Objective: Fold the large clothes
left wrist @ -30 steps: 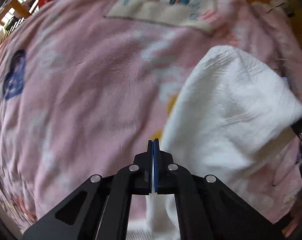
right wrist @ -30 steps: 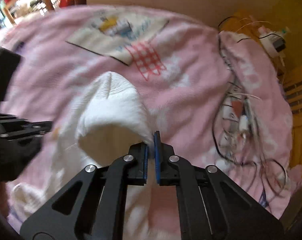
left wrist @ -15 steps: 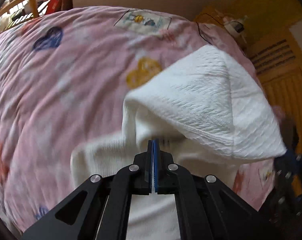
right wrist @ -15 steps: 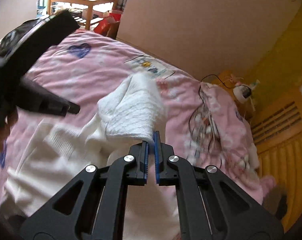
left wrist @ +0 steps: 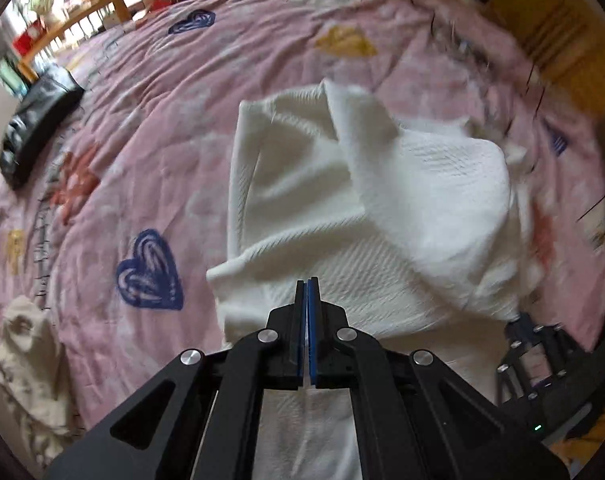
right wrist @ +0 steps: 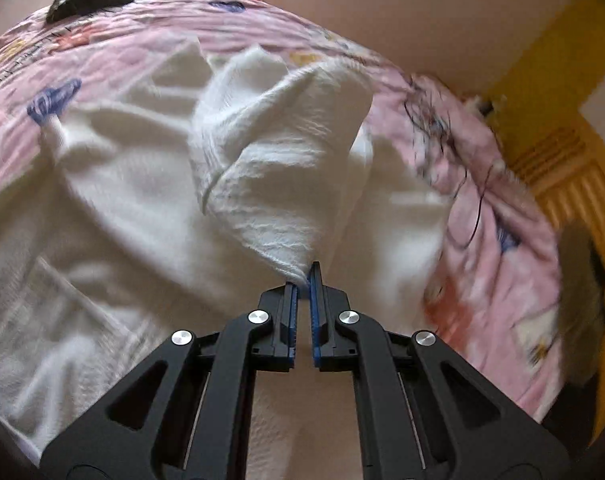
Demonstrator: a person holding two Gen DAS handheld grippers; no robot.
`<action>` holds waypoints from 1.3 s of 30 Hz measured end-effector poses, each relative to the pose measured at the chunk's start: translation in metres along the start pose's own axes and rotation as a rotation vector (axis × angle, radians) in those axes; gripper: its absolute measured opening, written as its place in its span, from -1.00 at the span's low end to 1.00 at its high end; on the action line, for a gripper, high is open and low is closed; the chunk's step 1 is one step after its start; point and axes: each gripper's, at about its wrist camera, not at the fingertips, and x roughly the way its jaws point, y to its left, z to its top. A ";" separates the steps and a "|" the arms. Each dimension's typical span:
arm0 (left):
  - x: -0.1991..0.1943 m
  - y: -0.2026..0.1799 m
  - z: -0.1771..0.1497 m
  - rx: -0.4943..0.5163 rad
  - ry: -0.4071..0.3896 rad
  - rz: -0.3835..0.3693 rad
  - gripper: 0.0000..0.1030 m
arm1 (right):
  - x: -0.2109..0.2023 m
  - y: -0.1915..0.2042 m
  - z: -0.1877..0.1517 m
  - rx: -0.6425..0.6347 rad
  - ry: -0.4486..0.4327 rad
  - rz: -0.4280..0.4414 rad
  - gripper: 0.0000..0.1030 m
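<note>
Both claws clamped, L claw (left wrist: 307, 284), R claw (right wrist: 305, 270), white garment (left wrist: 382, 200) raised

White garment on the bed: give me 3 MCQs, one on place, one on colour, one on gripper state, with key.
1. Where does the black bag lie in the left wrist view?
A. on the garment
B. on the pink quilt, far left
C. in the right gripper

2. What colour is the heart print nearest the left gripper?
A. blue
B. green
C. black

3. How is the right gripper?
A. wide open, holding nothing
B. shut on the white garment
C. out of view

Key:
1 B: the bag rests on the pink quilt, apart from the garment.
2 A: the heart is drawn in blue.
3 B: a fold of white cloth is pinched between its blue pads.
</note>
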 end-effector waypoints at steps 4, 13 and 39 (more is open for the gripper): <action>0.032 -0.015 -0.019 0.021 0.037 0.092 -0.94 | 0.021 -0.005 -0.040 0.136 0.014 0.058 -0.70; 0.014 -0.002 -0.052 -0.110 0.189 0.214 -0.87 | -0.051 -0.119 -0.092 0.597 0.036 0.386 0.35; 0.148 -0.069 -0.037 -0.232 0.054 -0.181 -0.67 | 0.078 -0.098 0.155 0.294 0.155 0.206 -0.85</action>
